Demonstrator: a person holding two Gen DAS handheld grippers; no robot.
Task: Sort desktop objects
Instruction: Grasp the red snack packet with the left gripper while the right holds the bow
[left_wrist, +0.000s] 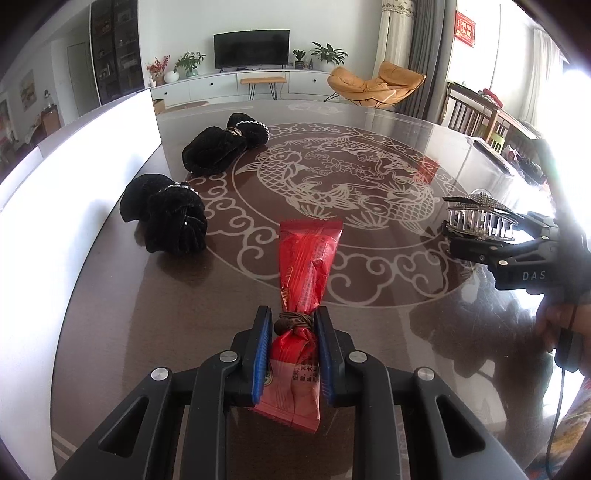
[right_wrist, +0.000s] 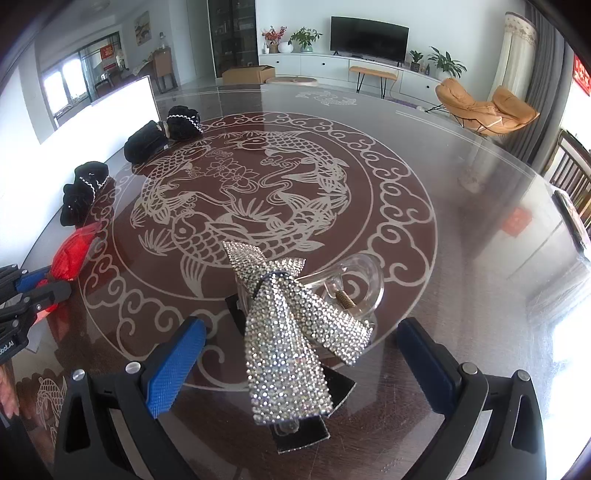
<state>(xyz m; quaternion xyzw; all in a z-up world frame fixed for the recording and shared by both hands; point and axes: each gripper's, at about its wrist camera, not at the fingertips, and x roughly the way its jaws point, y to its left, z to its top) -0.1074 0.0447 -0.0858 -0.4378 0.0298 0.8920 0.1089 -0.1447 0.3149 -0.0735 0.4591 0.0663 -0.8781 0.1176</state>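
Only the left wrist view shows the left claw (left_wrist: 292, 321) clenched on a red snack packet (left_wrist: 308, 266). The right view shows the right claw (right_wrist: 301, 345) spread wide around a rhinestone hair clip (right_wrist: 291, 332). Two black scrunchies (left_wrist: 166, 218) lie far left on the counter (left_wrist: 369, 295).

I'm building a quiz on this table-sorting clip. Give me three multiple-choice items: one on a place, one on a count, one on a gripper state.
1. Where do the black scrunchies lie?
A. beside the white panel
B. on the orange chair
C. under the television

2. How many black scrunchies?
A. one
B. two
C. four

3. The left gripper is:
A. wide open
B. shut on the red snack packet
C. out of view

Key: A, near scrunchie and far scrunchie lie along the white panel; B, two show; C is wrong, B: left gripper clamps the red snack packet.
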